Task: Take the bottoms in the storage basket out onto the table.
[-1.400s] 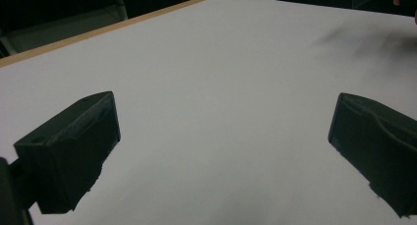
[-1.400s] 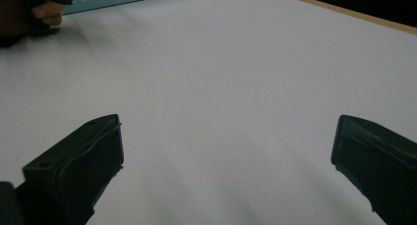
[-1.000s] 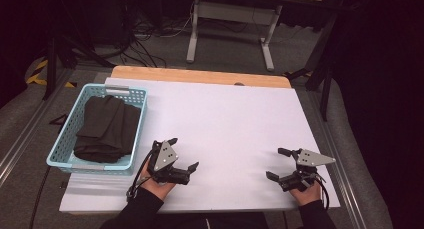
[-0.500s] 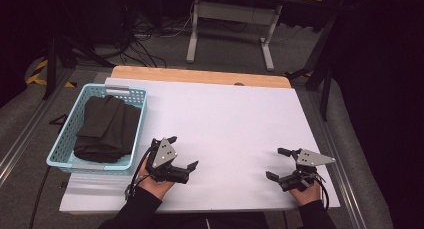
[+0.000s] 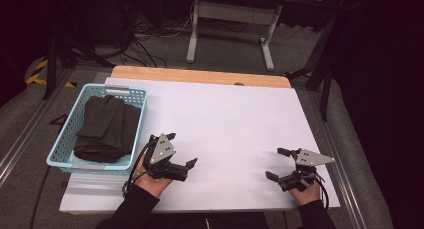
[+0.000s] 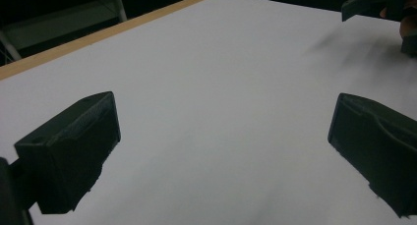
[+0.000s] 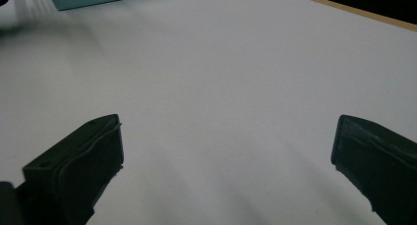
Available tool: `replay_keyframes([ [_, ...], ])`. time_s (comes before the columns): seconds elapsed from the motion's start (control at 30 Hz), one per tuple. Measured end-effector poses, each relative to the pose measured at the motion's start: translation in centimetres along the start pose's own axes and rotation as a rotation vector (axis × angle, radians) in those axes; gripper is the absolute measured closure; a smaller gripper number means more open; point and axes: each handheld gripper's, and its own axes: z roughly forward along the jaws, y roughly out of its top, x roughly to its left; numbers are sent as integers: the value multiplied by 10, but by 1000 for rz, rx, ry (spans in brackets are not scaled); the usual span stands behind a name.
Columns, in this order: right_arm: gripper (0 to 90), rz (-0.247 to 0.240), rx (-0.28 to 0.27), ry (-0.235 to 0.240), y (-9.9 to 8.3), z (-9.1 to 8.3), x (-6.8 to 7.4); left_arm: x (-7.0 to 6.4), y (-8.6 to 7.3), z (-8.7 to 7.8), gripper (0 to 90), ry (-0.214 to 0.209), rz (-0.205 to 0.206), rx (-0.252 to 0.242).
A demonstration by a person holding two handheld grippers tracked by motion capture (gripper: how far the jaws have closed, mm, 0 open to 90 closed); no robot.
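White desk [image 5: 225, 114], my left gripper [image 5: 181, 150] and right gripper [image 5: 274, 163] spread wide, empty; blue basket [image 5: 62, 144] centre-left, dark room behind.

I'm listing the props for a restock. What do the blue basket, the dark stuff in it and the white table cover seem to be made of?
Basket: likely moulded plastic, light blue, walls pierced with regular holes.
Dark contents: looks like folded cloth, matte black, with soft creases and rounded edges.
White cover: a smooth matte sheet, paper or thin board, I can't tell which; it lies flat over a wooden tabletop showing tan at the far edge.

grippers [image 5: 181, 150]: 2 | basket [image 5: 60, 149]: 1 | folded dark cloth pile [image 5: 105, 129]: 1 | table [image 5: 235, 114]: 1
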Motion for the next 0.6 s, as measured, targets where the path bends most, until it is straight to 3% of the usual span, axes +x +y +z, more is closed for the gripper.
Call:
replay_keyframes([
  [0.33, 0, 3, 2, -1, 0, 0, 0, 7, 5, -4, 4, -1, -27, -5],
  [0.6, 0, 2, 0, 1, 0, 0, 0, 10, 10, -7, 4, -2, -23, -1],
])
